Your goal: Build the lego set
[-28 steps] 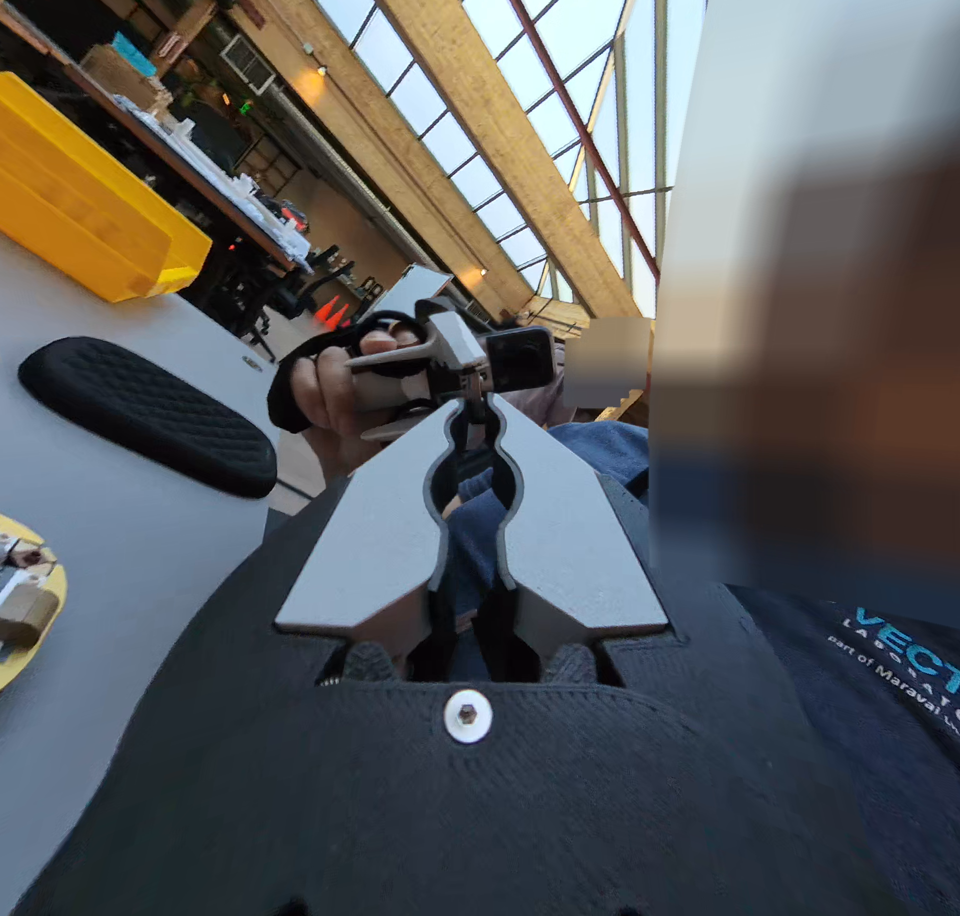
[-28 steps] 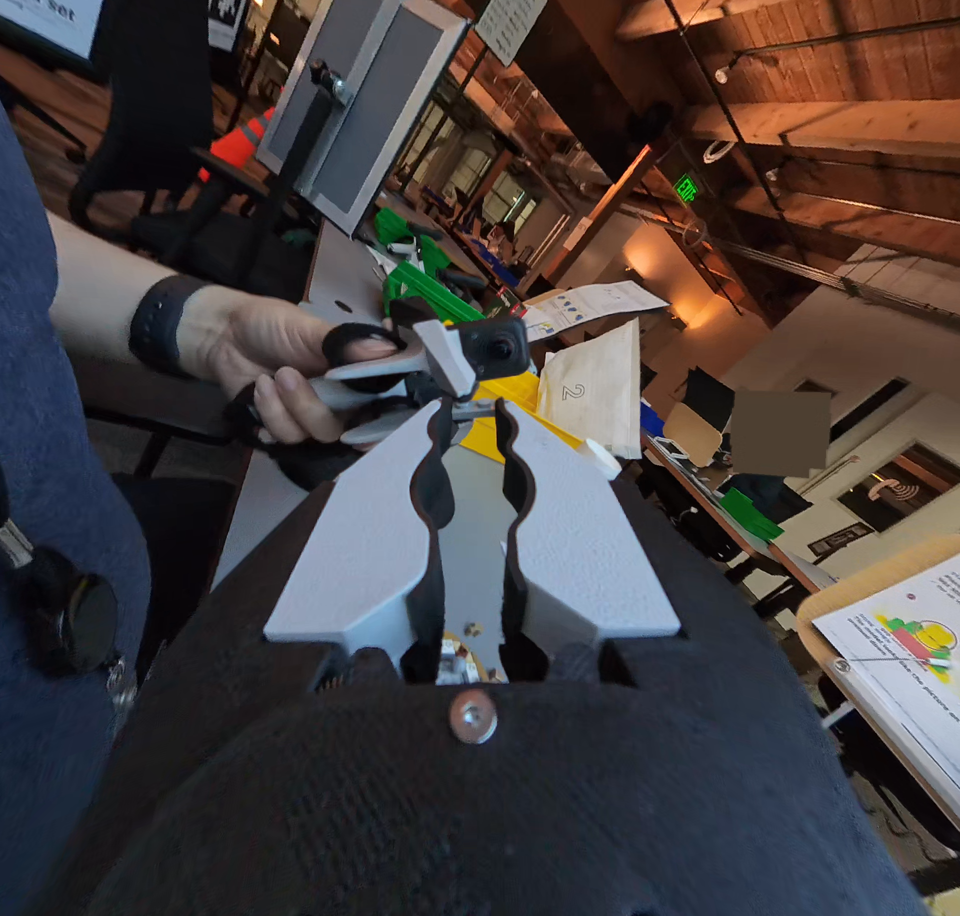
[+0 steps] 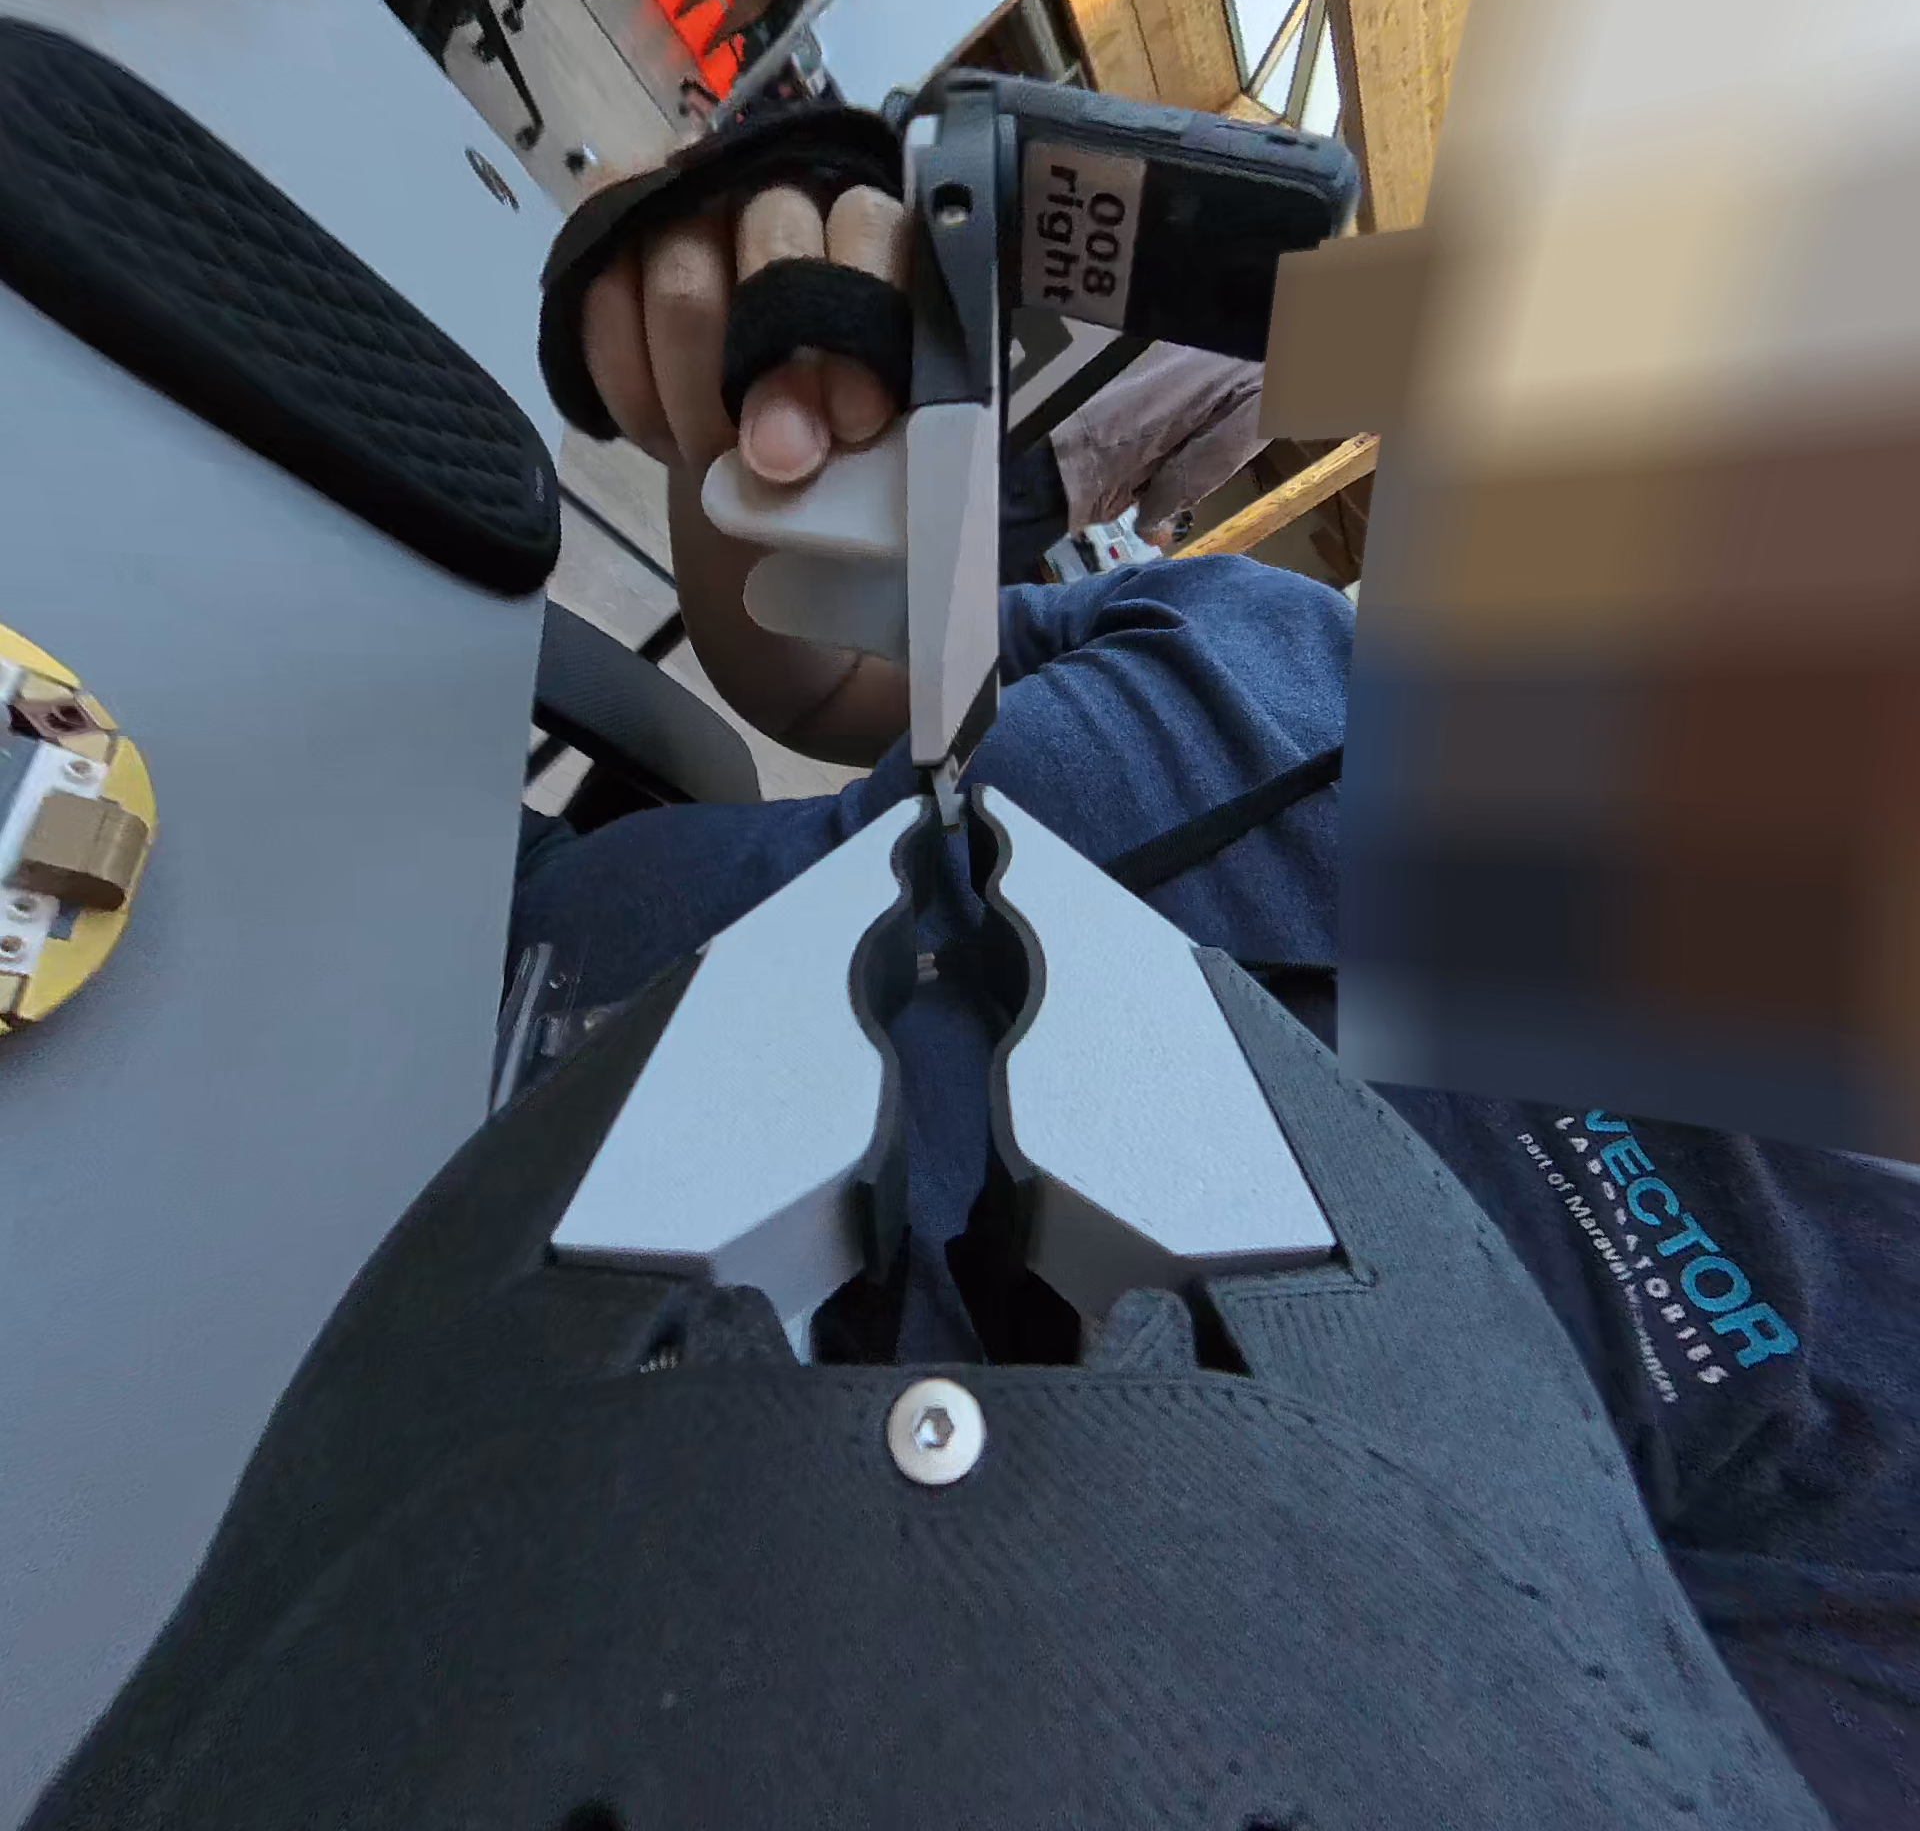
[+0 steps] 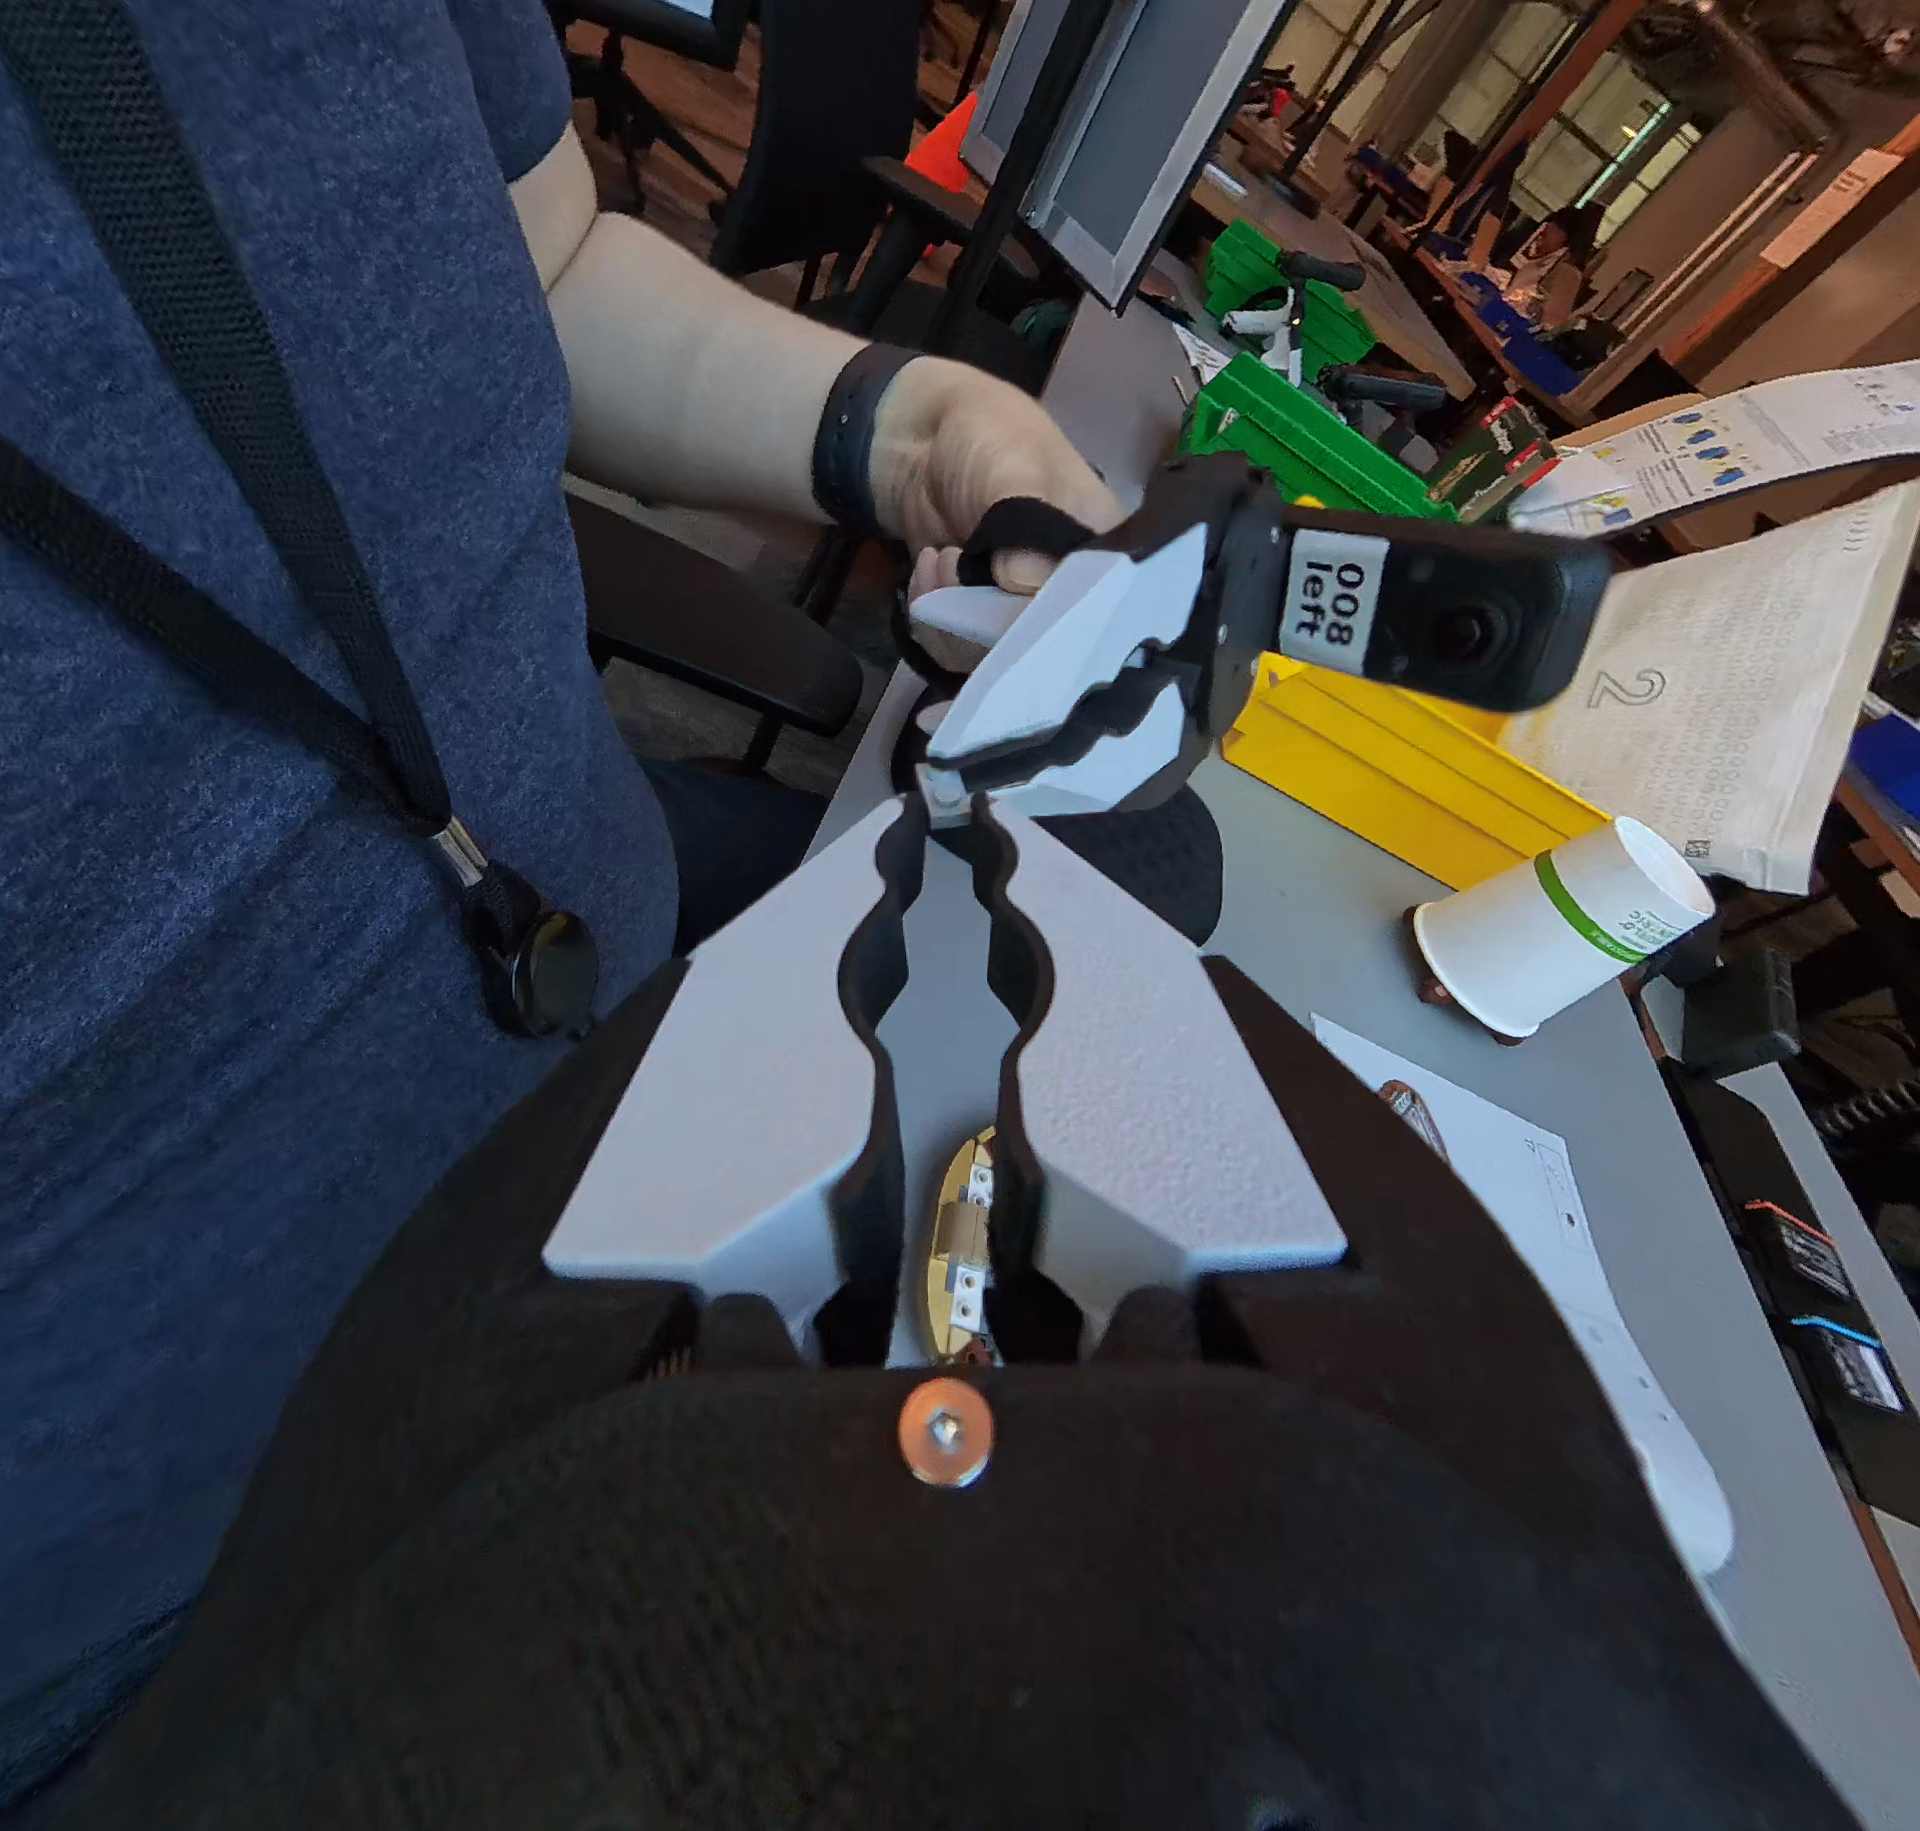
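Between both grippers' fingers [image 4: 914, 825], a small piece [image 4: 943, 802], shape unclear.

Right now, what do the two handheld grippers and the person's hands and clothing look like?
Each gripper, left gripper and right gripper, has two pale grey wedge-shaped fingers with wavy black inner pads on a textured black body fixed by a silver hex screw. Each carries a black camera with a white label. Black fabric finger straps, a dark wristband, a blue shirt and a black lanyard are worn.
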Demonstrator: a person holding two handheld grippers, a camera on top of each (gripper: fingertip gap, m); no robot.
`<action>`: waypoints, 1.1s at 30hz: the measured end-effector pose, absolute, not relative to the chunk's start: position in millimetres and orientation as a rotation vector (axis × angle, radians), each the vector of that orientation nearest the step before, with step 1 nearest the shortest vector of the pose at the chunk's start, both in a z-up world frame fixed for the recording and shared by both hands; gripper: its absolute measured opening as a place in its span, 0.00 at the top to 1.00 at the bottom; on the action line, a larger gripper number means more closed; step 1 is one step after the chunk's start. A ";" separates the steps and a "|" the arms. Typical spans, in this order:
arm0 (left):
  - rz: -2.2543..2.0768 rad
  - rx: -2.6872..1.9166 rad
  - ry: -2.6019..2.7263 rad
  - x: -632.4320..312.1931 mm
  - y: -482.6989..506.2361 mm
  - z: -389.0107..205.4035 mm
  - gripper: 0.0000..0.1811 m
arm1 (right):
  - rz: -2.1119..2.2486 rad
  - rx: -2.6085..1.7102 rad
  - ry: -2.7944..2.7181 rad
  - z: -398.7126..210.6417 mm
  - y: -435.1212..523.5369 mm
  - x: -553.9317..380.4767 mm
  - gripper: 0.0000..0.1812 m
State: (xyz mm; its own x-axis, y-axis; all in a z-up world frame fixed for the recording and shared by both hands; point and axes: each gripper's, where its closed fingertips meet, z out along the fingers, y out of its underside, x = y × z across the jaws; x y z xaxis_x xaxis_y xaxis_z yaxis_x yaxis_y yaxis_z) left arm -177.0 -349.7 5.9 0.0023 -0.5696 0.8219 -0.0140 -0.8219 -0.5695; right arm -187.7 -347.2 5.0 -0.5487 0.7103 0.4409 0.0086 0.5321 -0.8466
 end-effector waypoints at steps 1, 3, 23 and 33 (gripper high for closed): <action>-1.802 -1.846 0.628 -178.2 -347.1 8.0 0.98 | 1.088 -0.623 -1.917 7.0 -344.2 -188.4 0.96; -1.570 -1.771 0.670 -183.8 -338.4 10.1 0.93 | 1.131 -0.734 -1.851 10.9 -333.1 -191.3 0.96; -0.661 -1.377 0.754 -182.8 -330.9 26.9 0.93 | 1.497 -0.904 -1.662 28.2 -333.3 -190.6 0.96; -0.529 -1.354 0.794 -183.6 -332.3 20.8 0.93 | 1.554 -0.969 -1.685 24.6 -334.8 -192.1 0.96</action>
State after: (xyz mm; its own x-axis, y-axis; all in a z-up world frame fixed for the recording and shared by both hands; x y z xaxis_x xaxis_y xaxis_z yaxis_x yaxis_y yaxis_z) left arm -183.6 -332.3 20.8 0.6398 -0.7436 -0.1942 -0.1070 0.1641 -0.9806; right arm -192.1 -334.8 24.6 -0.5218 0.8527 -0.0248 0.0937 0.0284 -0.9952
